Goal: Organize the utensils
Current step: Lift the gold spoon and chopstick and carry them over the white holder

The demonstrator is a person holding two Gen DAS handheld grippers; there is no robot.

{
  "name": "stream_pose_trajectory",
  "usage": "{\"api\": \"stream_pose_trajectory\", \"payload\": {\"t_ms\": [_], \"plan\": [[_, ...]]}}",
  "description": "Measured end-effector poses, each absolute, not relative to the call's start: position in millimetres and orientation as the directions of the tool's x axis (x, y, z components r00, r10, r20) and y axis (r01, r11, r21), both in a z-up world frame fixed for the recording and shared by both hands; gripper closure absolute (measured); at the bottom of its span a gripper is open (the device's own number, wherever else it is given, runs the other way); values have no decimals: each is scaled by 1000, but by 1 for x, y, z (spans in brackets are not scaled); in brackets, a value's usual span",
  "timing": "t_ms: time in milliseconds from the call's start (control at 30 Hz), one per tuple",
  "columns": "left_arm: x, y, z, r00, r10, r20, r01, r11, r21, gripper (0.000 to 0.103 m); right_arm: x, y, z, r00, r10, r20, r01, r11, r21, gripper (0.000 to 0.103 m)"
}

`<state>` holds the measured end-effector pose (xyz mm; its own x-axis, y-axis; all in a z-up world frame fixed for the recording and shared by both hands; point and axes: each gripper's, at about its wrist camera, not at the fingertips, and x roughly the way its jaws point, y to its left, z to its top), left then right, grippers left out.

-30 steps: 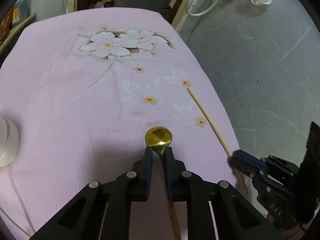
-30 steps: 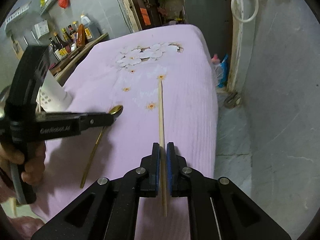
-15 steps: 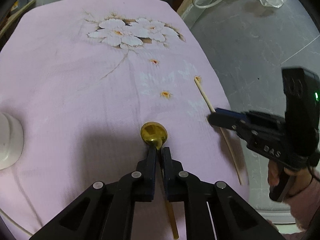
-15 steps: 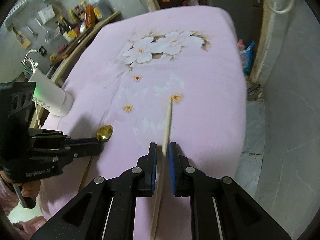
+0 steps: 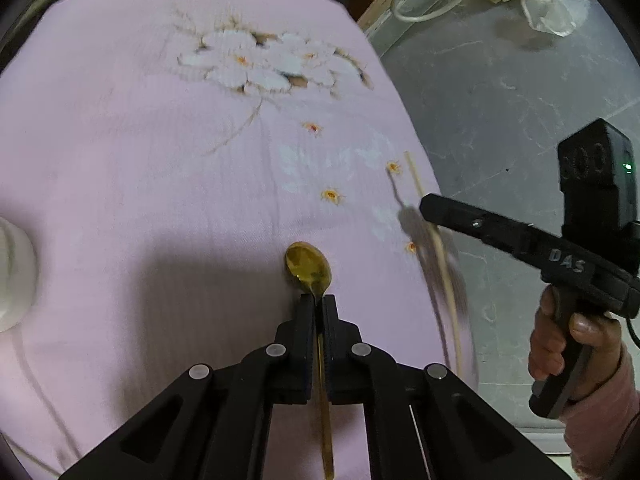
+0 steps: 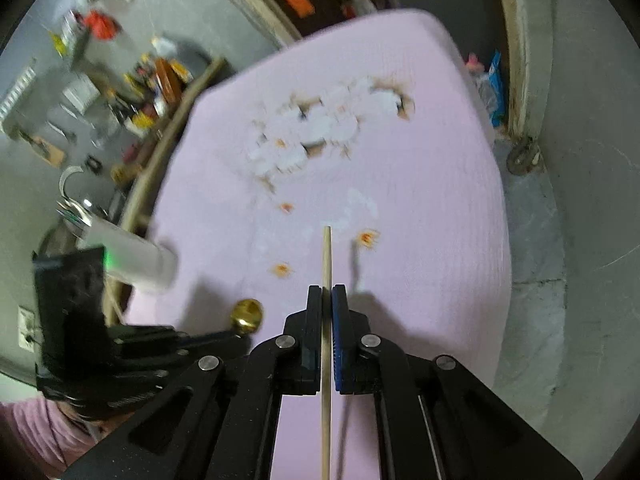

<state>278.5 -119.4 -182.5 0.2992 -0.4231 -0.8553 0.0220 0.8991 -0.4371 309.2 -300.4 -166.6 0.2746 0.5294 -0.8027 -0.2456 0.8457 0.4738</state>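
A: From the left wrist, what has the left gripper point(image 5: 318, 308) got?

B: Its jaws are clamped on the neck of the gold spoon point(image 5: 309, 266). The bowl sticks out just past the fingertips, over the pink flowered cloth point(image 5: 140, 152) on the counter, and the handle runs back between the fingers.

A: And to the right?

B: The right gripper point(image 5: 426, 204) reaches in over the cloth's edge, a hand point(image 5: 572, 340) on its grip. The wooden chopstick point(image 5: 440, 256) passes through its tip, blurred. A white container point(image 5: 14, 272) sits at the far left edge.

A: The right wrist view?

B: The right gripper point(image 6: 327, 296) is closed tight on the chopstick point(image 6: 326, 256), which points straight ahead, its tip raised above the cloth point(image 6: 420, 184); a thin shadow lies beside it. Lower left, the left gripper point(image 6: 236, 336) holds the spoon point(image 6: 248, 312), with the white container point(image 6: 128, 252) behind it.
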Motion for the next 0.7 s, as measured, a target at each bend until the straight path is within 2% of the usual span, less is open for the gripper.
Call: {"api": "stream_pose_trajectory", "payload": {"t_ms": [333,467,700], "plan": [[231,-86,-112,546,-443,-711,117,881,-459,100,252,-301,-93,573,537,-619,-252,834,491,99],[218,-63,-90,621,-414,-665,107,886,-451,100,238,-281,-69,627,538,-564,-277,830,484,99],[198,-7,-33,730,-364,-579,108,897,-428,100,223,-236,-10,710,580,-399,-372,790,488,99]]}}
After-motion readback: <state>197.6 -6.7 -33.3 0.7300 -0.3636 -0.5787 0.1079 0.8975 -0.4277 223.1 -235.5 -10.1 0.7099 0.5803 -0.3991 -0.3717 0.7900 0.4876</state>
